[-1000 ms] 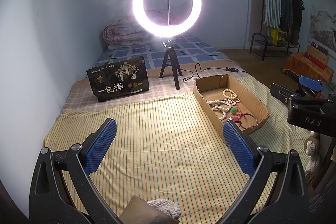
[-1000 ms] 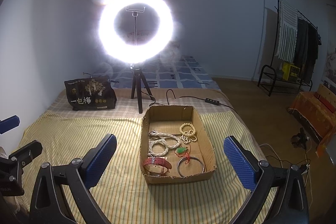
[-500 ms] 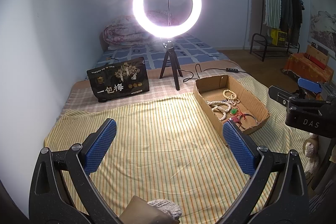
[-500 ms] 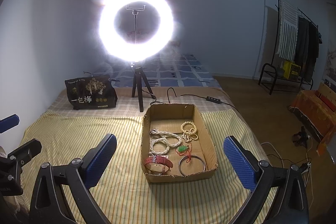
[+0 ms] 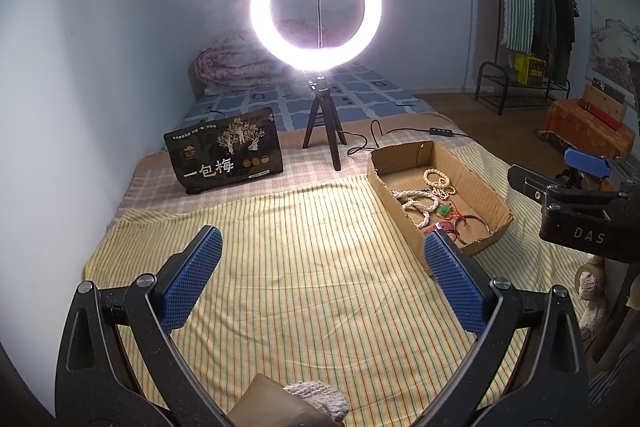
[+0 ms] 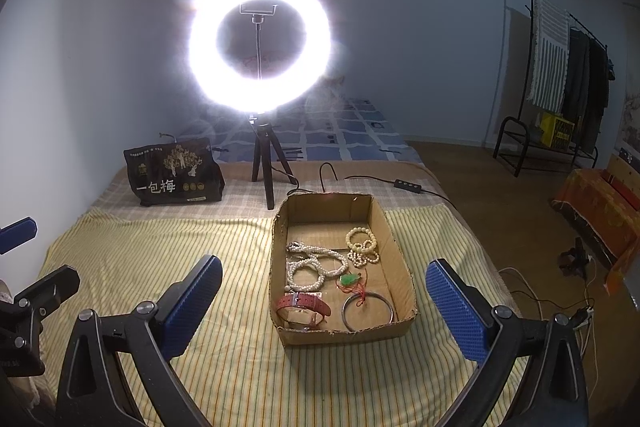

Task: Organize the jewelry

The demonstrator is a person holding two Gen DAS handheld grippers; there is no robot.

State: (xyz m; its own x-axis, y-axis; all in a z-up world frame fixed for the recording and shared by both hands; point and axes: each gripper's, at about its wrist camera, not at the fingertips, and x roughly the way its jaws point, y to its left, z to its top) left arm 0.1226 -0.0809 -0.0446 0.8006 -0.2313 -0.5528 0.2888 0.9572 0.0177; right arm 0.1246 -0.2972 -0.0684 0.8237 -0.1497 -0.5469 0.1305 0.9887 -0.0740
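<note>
Jewelry sits loose in the cardboard box (image 6: 400,267) on the bed — nearest me the red watch (image 6: 304,307) and metal bangle (image 6: 368,311), pearl strands (image 6: 316,263) behind. My left gripper (image 5: 320,267) and right gripper (image 6: 324,299) hover, fingers wide apart, empty. Sorted or waiting — I can't tell; any pick should go low, one piece alone.

Left wrist view:
- Lower centre: striped blanket (image 5: 312,267) bare, open for passage.
- Right of centre: cardboard box (image 5: 486,197) with raised walls; entry from above only.
- Centre, behind blanket: ring light tripod (image 5: 322,131) upright, cable (image 5: 400,133) trailing toward box.
- Left of centre: black bag (image 5: 226,157) standing beside tripod.
- Right edge: right gripper (image 5: 576,187) near box.

Right wrist view:
- Centre: box floor crowded toward lower part of frame; bare cardboard at far end (image 6: 326,213).
</note>
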